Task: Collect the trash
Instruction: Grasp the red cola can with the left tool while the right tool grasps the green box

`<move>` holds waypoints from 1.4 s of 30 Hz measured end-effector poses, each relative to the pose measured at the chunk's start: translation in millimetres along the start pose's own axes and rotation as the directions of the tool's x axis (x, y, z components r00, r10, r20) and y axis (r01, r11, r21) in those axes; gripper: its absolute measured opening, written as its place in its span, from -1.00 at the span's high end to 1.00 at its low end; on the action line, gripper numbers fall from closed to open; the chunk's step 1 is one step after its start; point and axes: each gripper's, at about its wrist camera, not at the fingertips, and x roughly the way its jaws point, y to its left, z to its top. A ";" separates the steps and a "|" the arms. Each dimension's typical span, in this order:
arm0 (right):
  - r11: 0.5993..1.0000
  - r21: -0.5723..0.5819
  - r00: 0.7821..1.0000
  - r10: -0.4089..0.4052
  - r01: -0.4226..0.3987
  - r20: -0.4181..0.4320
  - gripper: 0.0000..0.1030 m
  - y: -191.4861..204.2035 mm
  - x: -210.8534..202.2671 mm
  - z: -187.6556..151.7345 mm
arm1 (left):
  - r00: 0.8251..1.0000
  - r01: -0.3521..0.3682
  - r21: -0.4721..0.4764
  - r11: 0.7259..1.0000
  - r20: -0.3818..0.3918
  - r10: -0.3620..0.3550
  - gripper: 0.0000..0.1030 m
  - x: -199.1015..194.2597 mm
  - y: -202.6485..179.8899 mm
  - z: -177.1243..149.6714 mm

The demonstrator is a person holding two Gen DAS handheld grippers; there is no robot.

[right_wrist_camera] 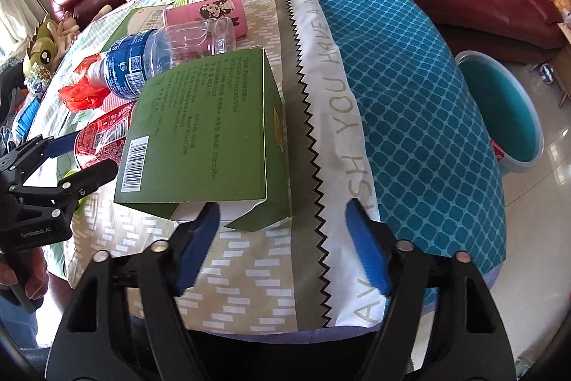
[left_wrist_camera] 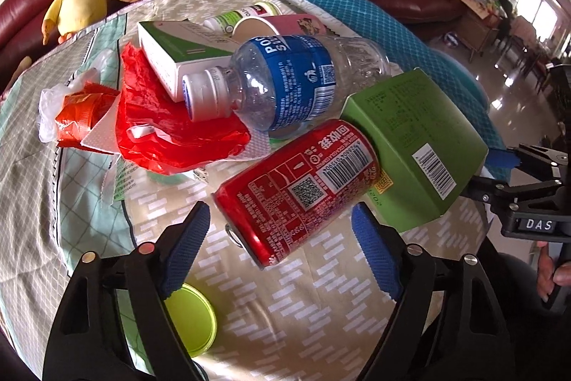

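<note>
Nothing collected yet: red can [left_wrist_camera: 298, 186], green carton [right_wrist_camera: 210, 134], bottle [left_wrist_camera: 285, 81] left mid-frame on bench; both fingers spread wide, nothing held.

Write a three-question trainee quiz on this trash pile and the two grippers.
1. True or false: the left gripper is shut on the red can.
2. What lies against the can's far end? A) green box B) pink cup C) yellow lid
3. Fill in: beside the table stands a teal ____.

Key: 1 false, its jaws stand open around the can; 2 A; 3 bin.
</note>
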 end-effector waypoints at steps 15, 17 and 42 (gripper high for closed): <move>0.994 0.107 0.999 -0.028 0.024 0.039 -0.05 -42.5 -24.4 -0.4 | 0.997 0.063 0.080 0.995 -0.041 -0.059 -0.47 -4.6 -45.4 -19.0; 0.994 0.105 0.999 -0.025 0.020 0.045 -0.05 -44.0 -32.2 -0.9 | 0.998 0.047 0.092 0.995 -0.044 -0.043 -0.49 -6.9 -43.4 -18.7; 0.931 0.268 0.964 0.265 -0.248 -0.026 0.08 -2.7 -17.6 15.7 | 0.982 0.176 -0.039 0.984 -0.069 -0.179 -0.42 2.2 -18.2 -25.8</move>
